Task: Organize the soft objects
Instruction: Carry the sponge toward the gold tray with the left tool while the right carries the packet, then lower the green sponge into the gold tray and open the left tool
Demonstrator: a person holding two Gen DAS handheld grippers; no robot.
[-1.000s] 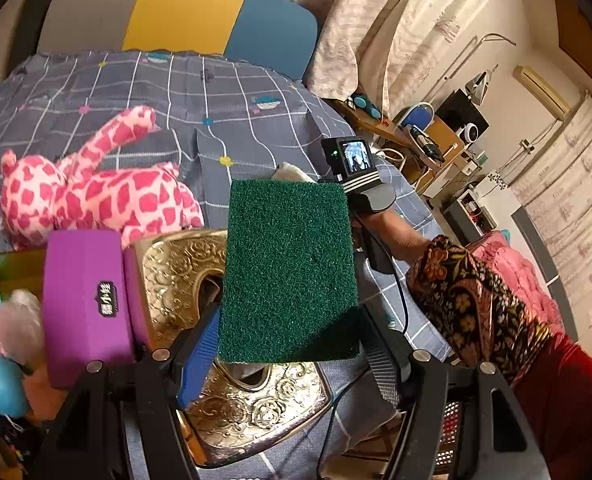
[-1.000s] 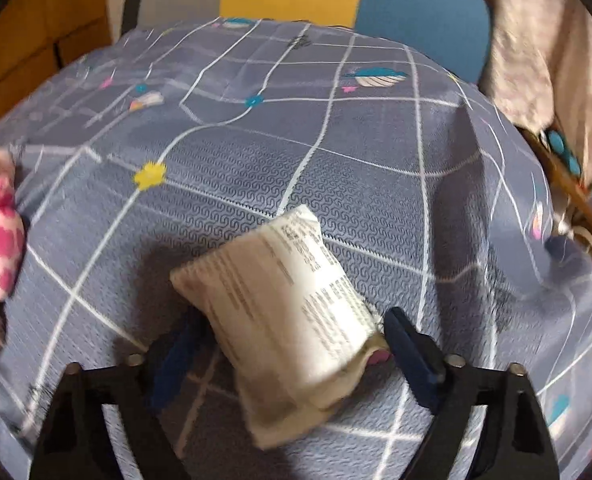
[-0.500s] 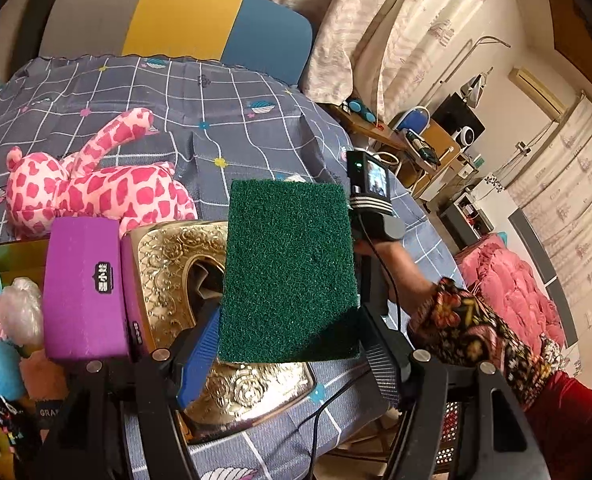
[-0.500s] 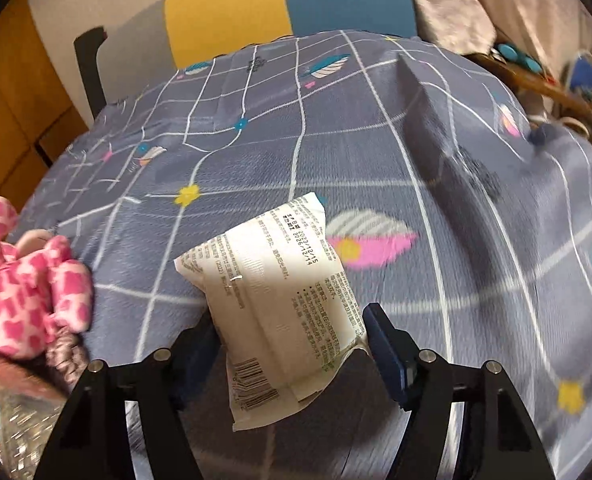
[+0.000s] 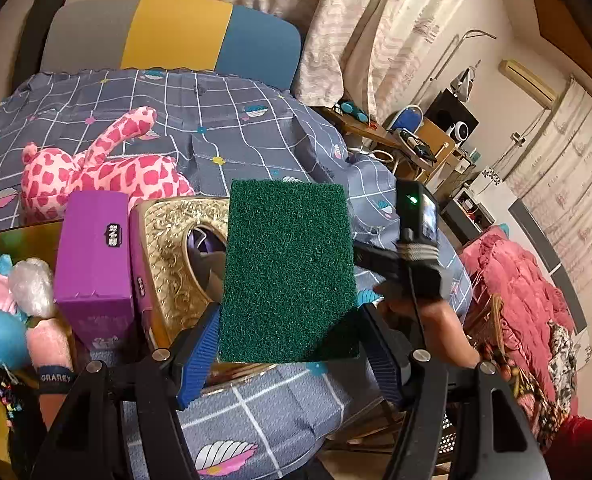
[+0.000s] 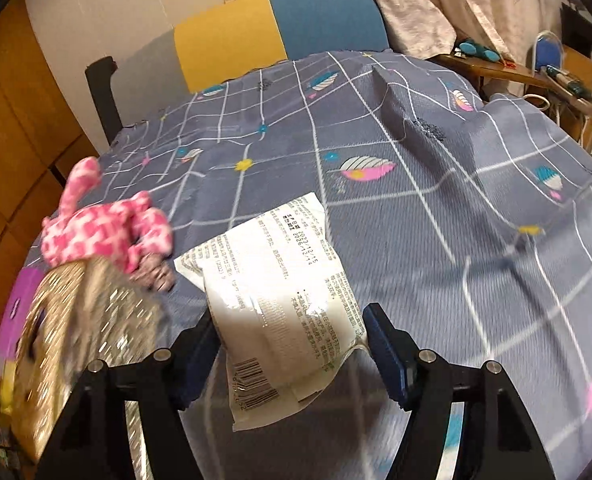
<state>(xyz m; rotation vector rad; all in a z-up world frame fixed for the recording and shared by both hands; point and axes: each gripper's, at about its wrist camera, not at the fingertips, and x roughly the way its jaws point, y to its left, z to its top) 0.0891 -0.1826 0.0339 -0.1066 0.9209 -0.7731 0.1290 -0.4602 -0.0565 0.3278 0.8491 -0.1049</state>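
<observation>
Left claw [image 5: 288,344] is pinching the stiff-looking green scouring pad [image 5: 288,268] by its lower edge above the gold tissue box [image 5: 172,248], while right claw [image 6: 292,344] is squeezing a light, crinkly white packet [image 6: 280,292] mid-body over the tabletop's near edge.

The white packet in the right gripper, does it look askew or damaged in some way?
Askew, yes: the white packet sits tilted between the fingers of the right gripper, its barcode corner hanging below them. It looks crumpled, but no tear or spill shows. The green scouring pad in the left gripper stands straight by comparison.
</observation>
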